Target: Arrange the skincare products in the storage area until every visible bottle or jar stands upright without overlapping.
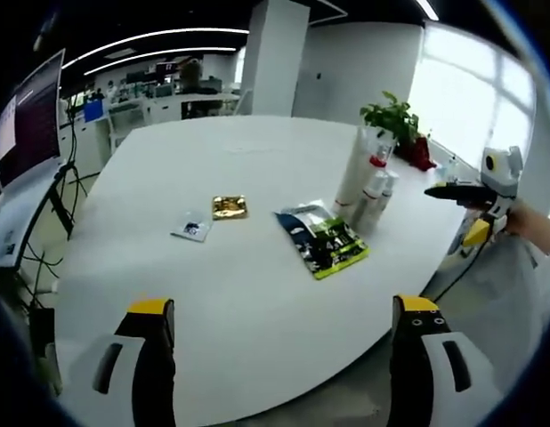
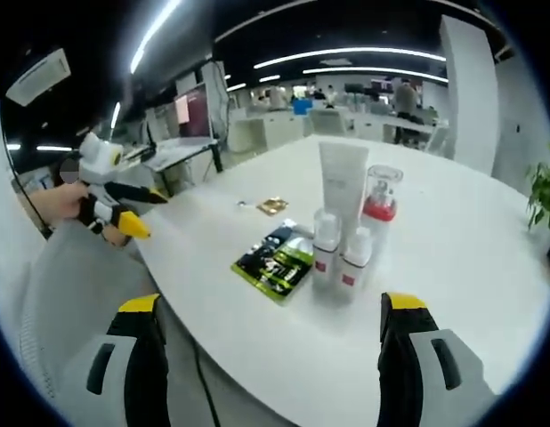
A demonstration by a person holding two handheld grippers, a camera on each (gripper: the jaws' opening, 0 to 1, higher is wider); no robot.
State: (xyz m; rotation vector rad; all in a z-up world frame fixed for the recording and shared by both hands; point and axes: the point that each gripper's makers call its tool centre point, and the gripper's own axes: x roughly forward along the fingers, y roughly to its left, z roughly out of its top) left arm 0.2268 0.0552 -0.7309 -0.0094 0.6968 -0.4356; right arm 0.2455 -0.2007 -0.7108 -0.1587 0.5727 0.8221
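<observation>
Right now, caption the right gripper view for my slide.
Open right gripper facing four upright bottles beside a green packet on the white table.

The left gripper (image 1: 284, 342) and the right gripper (image 2: 268, 342) both hover with their 2 jaws spread wide, gripping nothing, each held out in a hand (image 2: 57, 203).

You are working in an open-plan office. A big white table (image 1: 257, 267) takes up the near floor, and beyond its far edge stand rows of desks (image 2: 346, 120) with monitors (image 1: 26, 124) under long ceiling light strips (image 2: 346, 55). A white pillar (image 1: 275, 58) rises behind, a potted plant (image 1: 392, 120) sits at the table's window-side edge, and people (image 2: 407, 98) stand among the desks.
</observation>
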